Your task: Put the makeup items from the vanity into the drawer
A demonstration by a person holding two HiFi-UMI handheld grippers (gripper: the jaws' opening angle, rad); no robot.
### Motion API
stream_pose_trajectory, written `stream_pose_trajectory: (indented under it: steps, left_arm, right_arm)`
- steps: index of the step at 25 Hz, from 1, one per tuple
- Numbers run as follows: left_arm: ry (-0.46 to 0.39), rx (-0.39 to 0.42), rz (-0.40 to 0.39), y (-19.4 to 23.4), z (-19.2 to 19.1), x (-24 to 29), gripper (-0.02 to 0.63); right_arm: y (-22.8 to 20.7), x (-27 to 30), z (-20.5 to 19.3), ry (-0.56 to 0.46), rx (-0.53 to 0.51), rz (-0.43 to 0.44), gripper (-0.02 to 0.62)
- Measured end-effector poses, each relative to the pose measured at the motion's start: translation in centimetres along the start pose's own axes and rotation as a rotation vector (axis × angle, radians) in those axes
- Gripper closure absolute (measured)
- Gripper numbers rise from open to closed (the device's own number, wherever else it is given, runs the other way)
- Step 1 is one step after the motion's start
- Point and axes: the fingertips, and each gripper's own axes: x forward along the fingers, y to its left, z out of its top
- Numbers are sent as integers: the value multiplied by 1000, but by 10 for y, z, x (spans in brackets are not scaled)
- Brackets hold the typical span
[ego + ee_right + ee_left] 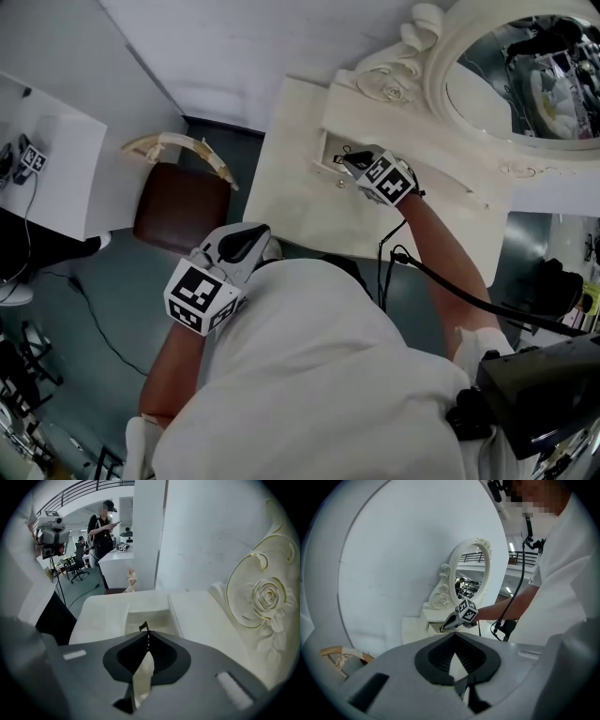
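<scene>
Two tongs, one at work: the right tongs [147, 633] hang over the small open drawer [136, 618], which is set in the raised back part of the cream bench [281, 197], toward its left end and below the carved mirror [506, 89]. They are pinched together on a thin black item [143, 626] whose kind cannot be told. The left tongs [455, 637] are closed on nothing and held close to the person's body, off the front edge of the bench.

Only a short dark end of the item shows past the tips. Its long axis appears to run in line with the tongs, pointing ahead across the drawer toward the left edge of the bench; the rest is hidden between the pads.

The step in hand looks like the release. It would go best with the tips lowered inside the drawer walls, the item's length laid along the drawer and not across its rim. The tongs should then part only a little, so that the piece settles and does not bounce out.
</scene>
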Motion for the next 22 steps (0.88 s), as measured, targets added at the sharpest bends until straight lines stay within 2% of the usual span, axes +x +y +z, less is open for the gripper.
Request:
stream_pose_trajectory:
  steps: [22]
  left_arm:
    - [13,-61,21,15,-9,1,603]
  right_arm:
    - [-4,36,-10,67,27,79,574]
